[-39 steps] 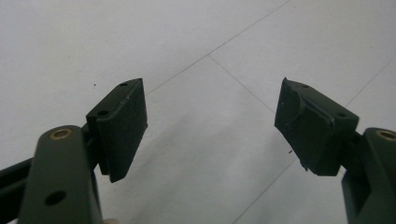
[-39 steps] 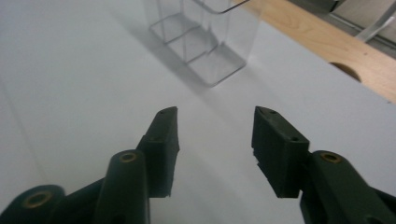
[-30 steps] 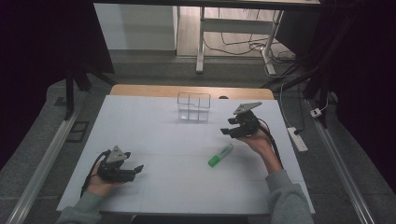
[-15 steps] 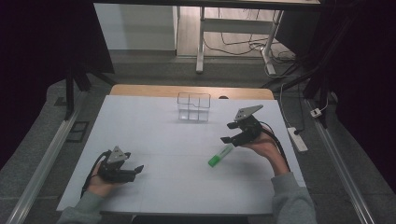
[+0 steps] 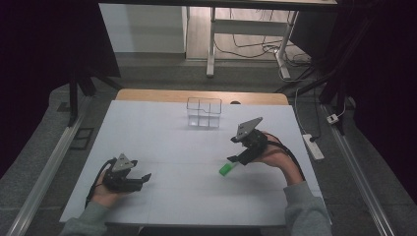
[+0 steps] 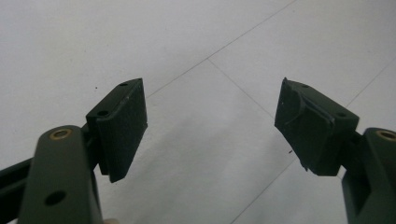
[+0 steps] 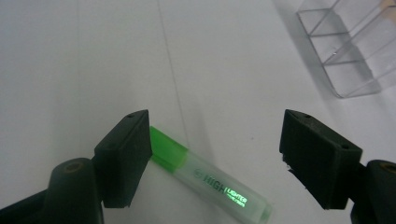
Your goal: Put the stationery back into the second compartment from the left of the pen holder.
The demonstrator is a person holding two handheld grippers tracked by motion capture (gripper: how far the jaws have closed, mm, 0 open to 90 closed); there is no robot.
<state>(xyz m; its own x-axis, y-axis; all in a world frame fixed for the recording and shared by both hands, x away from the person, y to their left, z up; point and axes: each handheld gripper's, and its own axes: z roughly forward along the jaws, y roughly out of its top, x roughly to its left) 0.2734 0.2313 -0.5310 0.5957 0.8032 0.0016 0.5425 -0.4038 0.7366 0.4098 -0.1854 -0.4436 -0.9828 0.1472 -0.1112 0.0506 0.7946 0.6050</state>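
Highlighter point(image 7: 205, 179) lies outside clear organizer point(image 5: 204, 112), between right gripper point(image 7: 215, 154) jaws.

highlighter point(image 7: 210, 182): glossy translucent plastic | organizer point(image 5: 204, 112): clear plastic | table point(image 5: 162, 142): matt white

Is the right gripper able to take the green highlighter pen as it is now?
Probably yes: the right gripper is open just over the green highlighter pen, with nothing between them.
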